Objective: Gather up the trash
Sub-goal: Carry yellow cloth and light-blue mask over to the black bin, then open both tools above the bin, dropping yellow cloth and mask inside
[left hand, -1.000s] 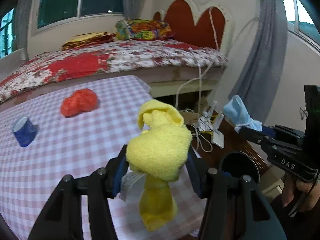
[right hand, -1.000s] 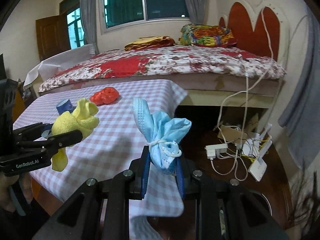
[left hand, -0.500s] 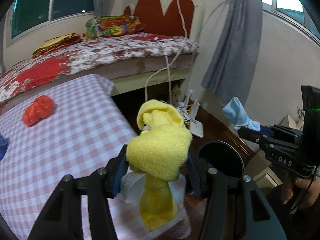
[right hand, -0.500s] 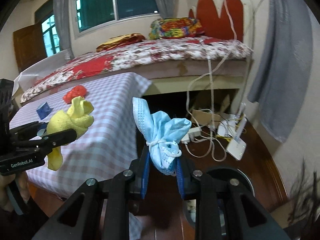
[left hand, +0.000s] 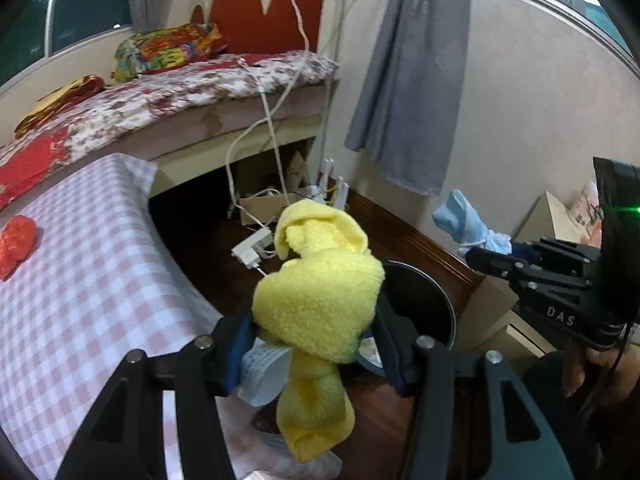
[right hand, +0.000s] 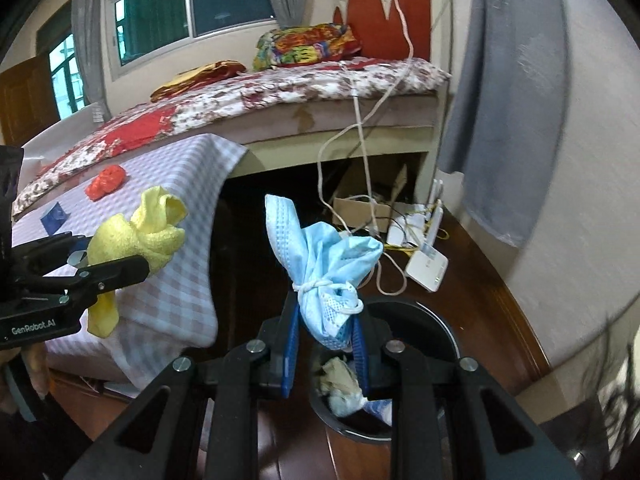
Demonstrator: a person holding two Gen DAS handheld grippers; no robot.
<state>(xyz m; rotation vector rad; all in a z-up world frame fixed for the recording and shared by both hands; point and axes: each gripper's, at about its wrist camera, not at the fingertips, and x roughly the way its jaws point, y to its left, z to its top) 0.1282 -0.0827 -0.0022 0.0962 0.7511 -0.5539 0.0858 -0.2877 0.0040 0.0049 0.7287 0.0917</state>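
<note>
My left gripper (left hand: 314, 336) is shut on a knotted yellow cloth (left hand: 320, 300), which bulges above the jaws and hangs below them. It also shows at the left of the right wrist view as the yellow cloth (right hand: 132, 236). My right gripper (right hand: 326, 330) is shut on a balled light-blue face mask (right hand: 326, 264); the blue mask (left hand: 466, 226) appears at the right of the left wrist view too. A round black bin (right hand: 440, 332) stands on the floor just below and beyond both grippers, with crumpled trash (right hand: 340, 376) inside. The bin (left hand: 424, 300) sits behind the yellow cloth.
A checked tablecloth (left hand: 80, 280) covers the table at left, with a red crumpled object (left hand: 16, 240) and a blue item (right hand: 54, 216) on it. Cables, a power strip (left hand: 252, 248) and routers (right hand: 426, 264) lie on the dark floor by the bed (right hand: 280, 92). A grey curtain (left hand: 412, 80) hangs at right.
Both grippers swung right, away from the table and toward the floor by the wall. The black bin came into view below them. Both loads stay gripped.
</note>
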